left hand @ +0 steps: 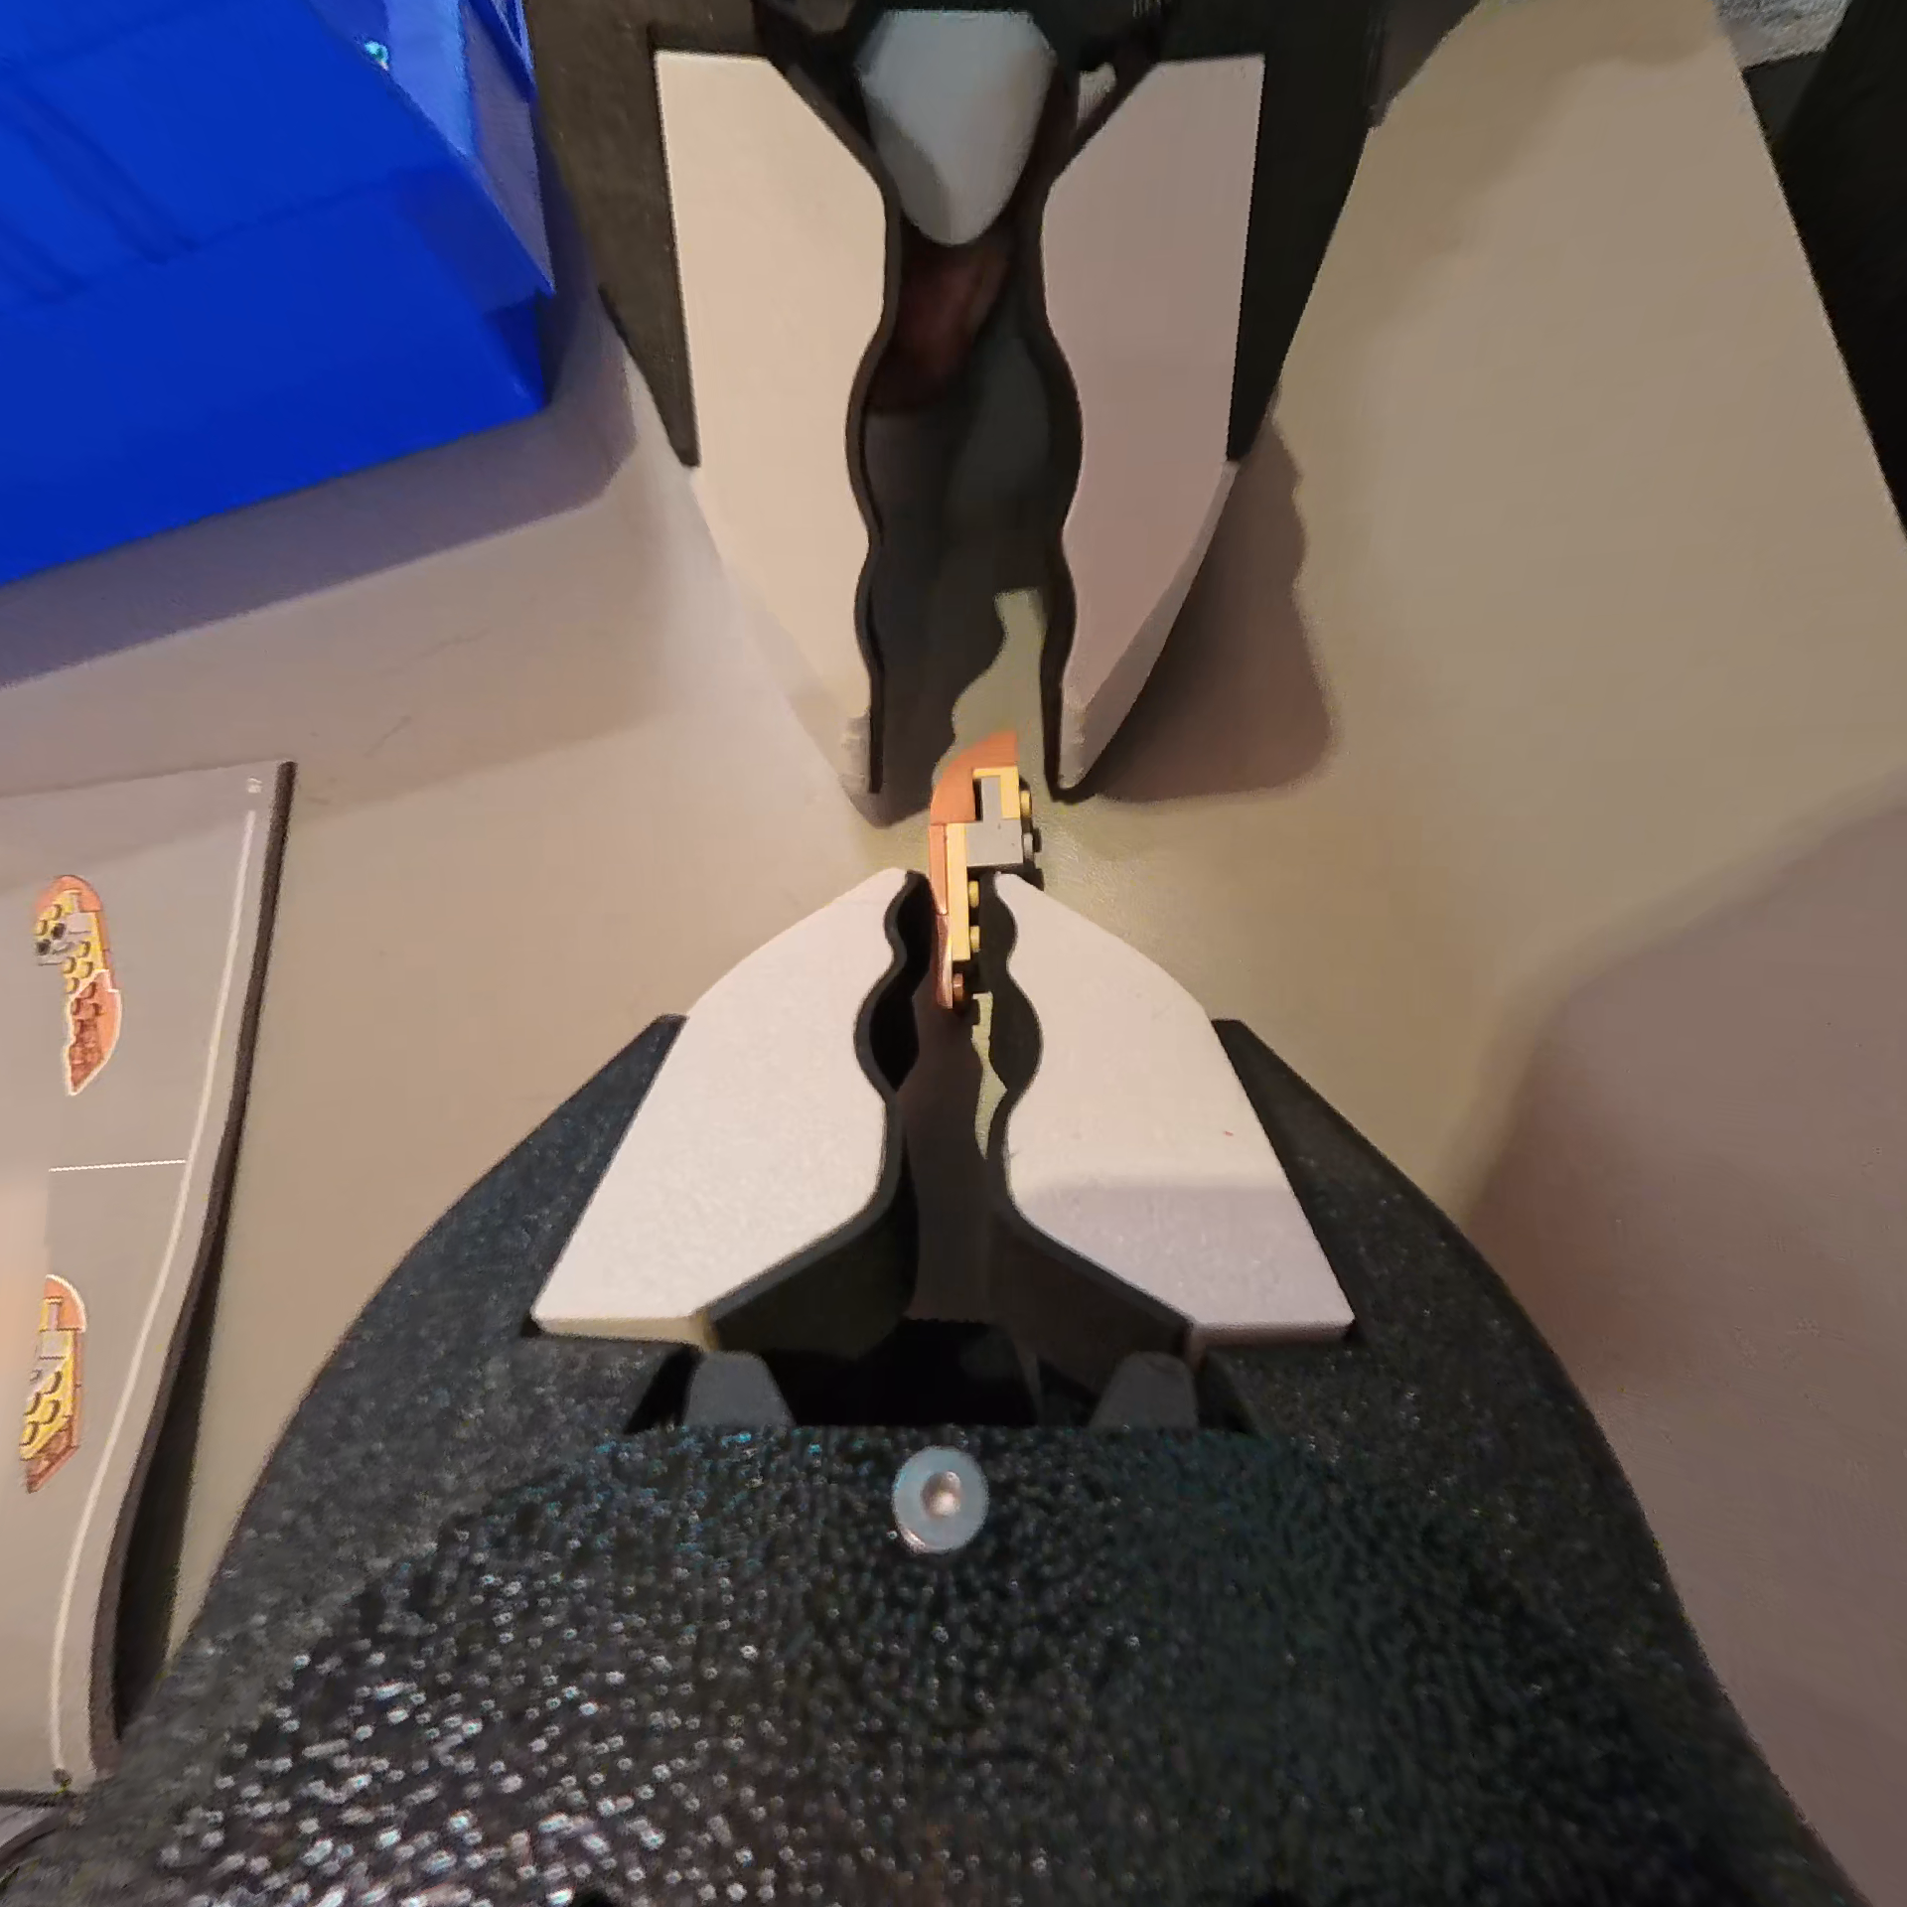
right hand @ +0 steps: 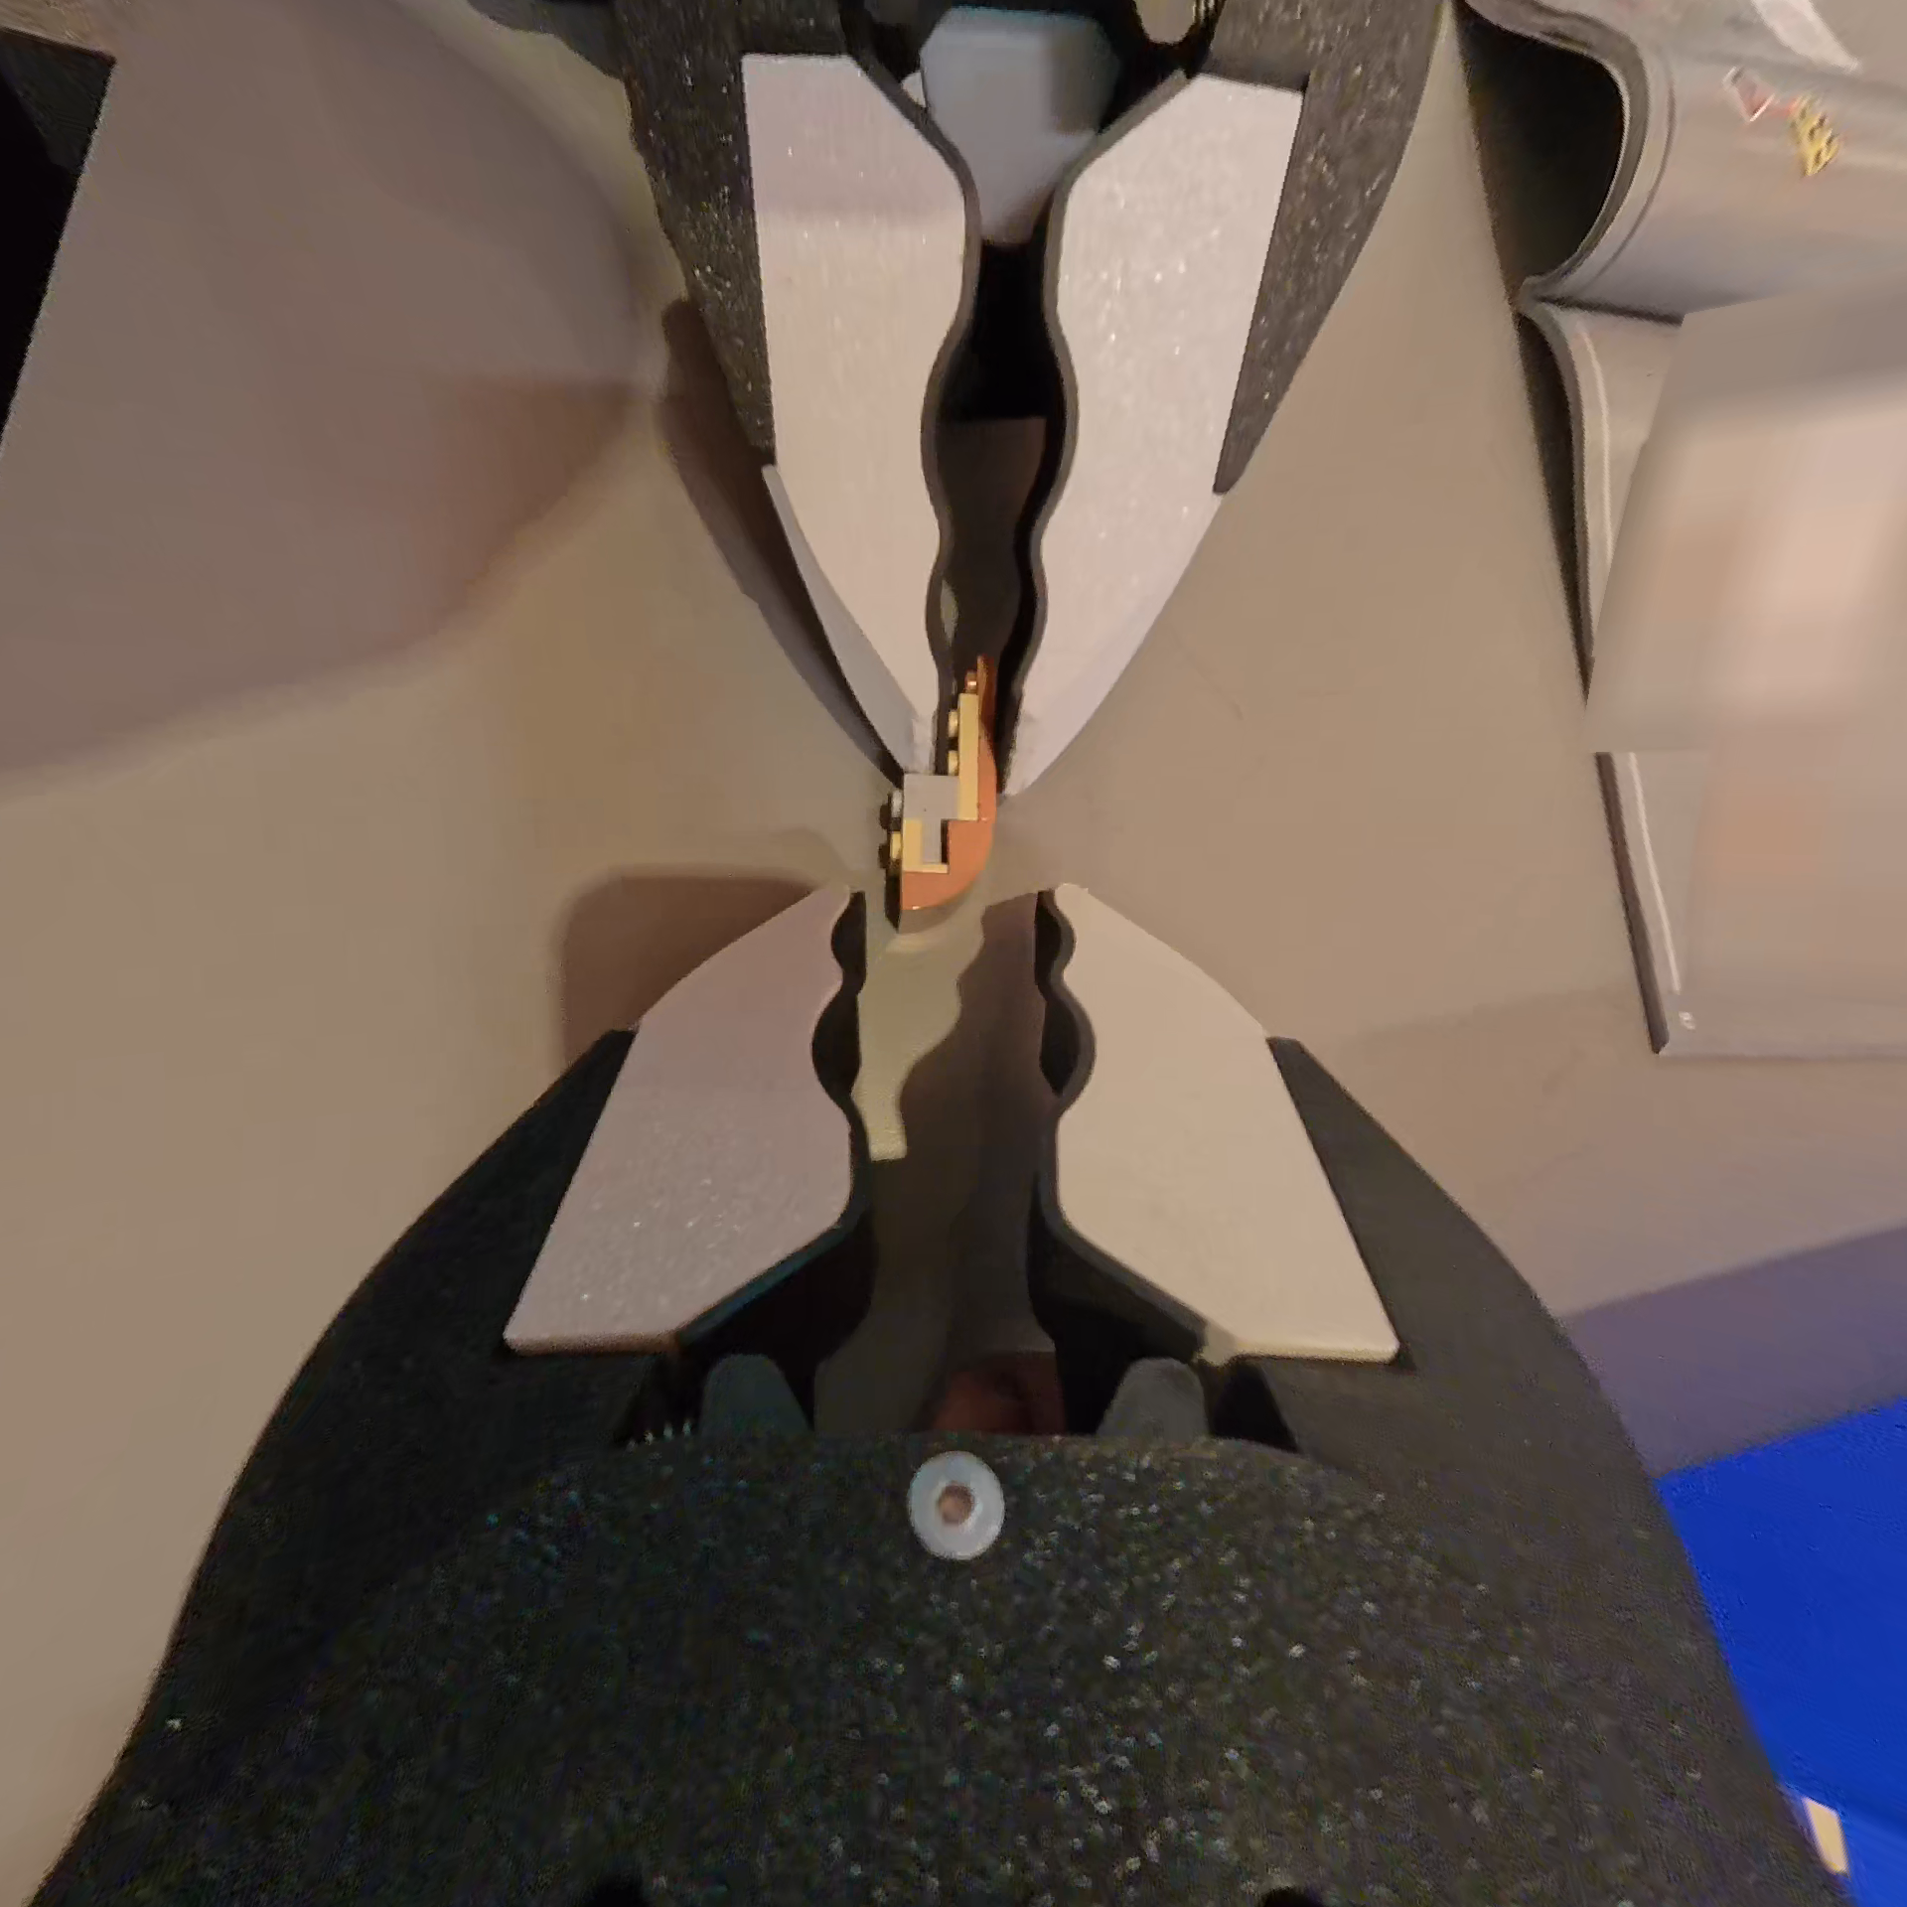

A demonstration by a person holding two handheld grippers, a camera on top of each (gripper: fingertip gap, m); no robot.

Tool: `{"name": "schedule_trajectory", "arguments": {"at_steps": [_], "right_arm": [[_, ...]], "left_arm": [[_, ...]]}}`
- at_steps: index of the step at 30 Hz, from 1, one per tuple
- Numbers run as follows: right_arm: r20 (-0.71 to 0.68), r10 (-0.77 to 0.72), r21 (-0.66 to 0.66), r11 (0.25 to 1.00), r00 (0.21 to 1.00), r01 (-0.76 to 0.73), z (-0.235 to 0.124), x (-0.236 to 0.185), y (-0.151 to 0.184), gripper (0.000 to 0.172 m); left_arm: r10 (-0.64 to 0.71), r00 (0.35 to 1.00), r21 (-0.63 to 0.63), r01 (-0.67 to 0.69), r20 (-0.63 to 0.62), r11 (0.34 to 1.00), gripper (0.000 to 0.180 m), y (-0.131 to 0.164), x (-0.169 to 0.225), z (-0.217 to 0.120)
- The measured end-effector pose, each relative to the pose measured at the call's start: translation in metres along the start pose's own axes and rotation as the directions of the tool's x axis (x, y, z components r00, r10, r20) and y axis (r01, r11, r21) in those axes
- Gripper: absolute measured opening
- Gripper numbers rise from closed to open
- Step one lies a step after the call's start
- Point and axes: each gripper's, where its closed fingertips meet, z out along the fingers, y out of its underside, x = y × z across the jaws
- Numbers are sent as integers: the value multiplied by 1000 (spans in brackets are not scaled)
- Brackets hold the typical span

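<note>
Left wrist view showed the tan table (left hand: 1548, 722) bearing a blue bin (left hand: 227, 310) beyond a small orange, yellow and grey brick assembly (left hand: 975, 857). Clamped on that assembly's near end was the left gripper (left hand: 955, 898). Just beyond the assembly, the right gripper (right hand: 949, 918) stood with jaws apart, gripping nothing, so the assembly rested with the left alone.

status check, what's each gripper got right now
Left gripper shut on small orange, yellow and grey brick assembly. Right gripper open, facing it, tips just short. Nothing between them.

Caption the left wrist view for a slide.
Left tool grips a small orange, yellow and grey brick assembly; the open right tool faces it.
</note>
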Motion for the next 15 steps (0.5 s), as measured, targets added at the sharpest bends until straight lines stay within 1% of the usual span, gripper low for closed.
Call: {"name": "schedule_trajectory", "arguments": {"at_steps": [5,9,15], "right_arm": [[20,24,5,1000,1000,-24,4,-4,-4,29],[12,23,13,1000,1000,-23,6,-4,-7,18],[25,45,12,999,999,-45,6,-3,-6,17]], "left_arm": [[7,1000,1,-7,1,1000,9,-1,1,0],[20,1000,1,-20,4,1000,9,-1,2,1],[30,999,1,-30,14,1000,9,-2,1,1]]}}
